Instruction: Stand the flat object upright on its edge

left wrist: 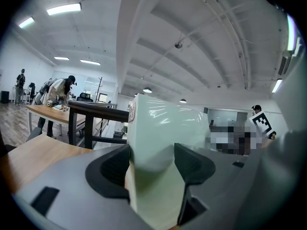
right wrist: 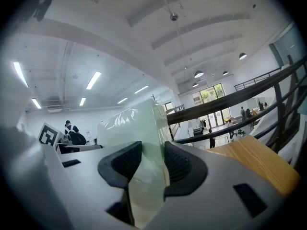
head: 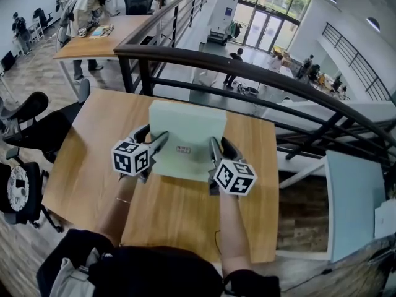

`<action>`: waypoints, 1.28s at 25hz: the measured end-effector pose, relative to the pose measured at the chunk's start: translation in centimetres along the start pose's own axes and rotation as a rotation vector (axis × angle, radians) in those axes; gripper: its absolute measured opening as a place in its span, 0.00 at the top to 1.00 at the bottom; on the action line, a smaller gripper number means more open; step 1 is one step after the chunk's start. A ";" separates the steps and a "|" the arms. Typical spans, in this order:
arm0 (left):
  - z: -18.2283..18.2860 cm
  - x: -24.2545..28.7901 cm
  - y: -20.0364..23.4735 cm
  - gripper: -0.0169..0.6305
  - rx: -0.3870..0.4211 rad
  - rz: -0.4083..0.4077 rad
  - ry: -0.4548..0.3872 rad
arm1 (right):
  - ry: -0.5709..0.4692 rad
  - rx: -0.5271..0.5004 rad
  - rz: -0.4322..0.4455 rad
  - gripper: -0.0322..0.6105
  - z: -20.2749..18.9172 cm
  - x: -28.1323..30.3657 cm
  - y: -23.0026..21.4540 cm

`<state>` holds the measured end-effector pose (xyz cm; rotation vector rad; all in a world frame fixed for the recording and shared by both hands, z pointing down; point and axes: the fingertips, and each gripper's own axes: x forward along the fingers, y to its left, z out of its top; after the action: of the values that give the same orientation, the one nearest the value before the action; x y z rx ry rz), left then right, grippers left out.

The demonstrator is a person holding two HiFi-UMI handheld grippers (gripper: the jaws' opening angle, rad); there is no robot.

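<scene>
Centre of the head view: the pale green flat box point(head: 185, 135) is tipped up over the wooden table point(head: 86, 147), with the left gripper point(head: 158, 144) and right gripper point(head: 216, 150) each clamped on a side edge. It seems nearly upright, yet not freestanding; setting down and release remain.

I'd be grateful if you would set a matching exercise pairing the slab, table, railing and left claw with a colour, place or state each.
Things:
1. slab
2. table
3. railing
4. left claw

Descriptions:
a. past the table's far edge
b. shut on the slab
c. pale green
d. wooden

Pairs: 1-c, 2-d, 3-a, 4-b
</scene>
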<state>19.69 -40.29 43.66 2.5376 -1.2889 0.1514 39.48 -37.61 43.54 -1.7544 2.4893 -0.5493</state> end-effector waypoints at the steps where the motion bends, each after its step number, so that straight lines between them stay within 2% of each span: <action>1: 0.1 0.2 0.1 0.52 0.007 0.000 -0.001 | -0.004 0.001 0.000 0.73 -0.1 0.2 -0.1; 12: -0.9 0.8 0.1 0.52 0.054 0.008 -0.013 | -0.016 -0.007 -0.019 0.73 -1.6 0.4 -0.8; 24: -2.0 -1.5 -1.3 0.52 0.087 -0.001 -0.053 | -0.044 -0.026 -0.017 0.73 -2.4 -2.1 0.2; 32: -2.7 -3.2 -2.4 0.52 0.114 -0.039 -0.078 | -0.058 -0.042 -0.011 0.73 -3.2 -3.8 0.8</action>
<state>19.84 -35.68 45.06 2.6879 -1.2924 0.1212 39.35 -33.04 45.62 -1.7732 2.4710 -0.4431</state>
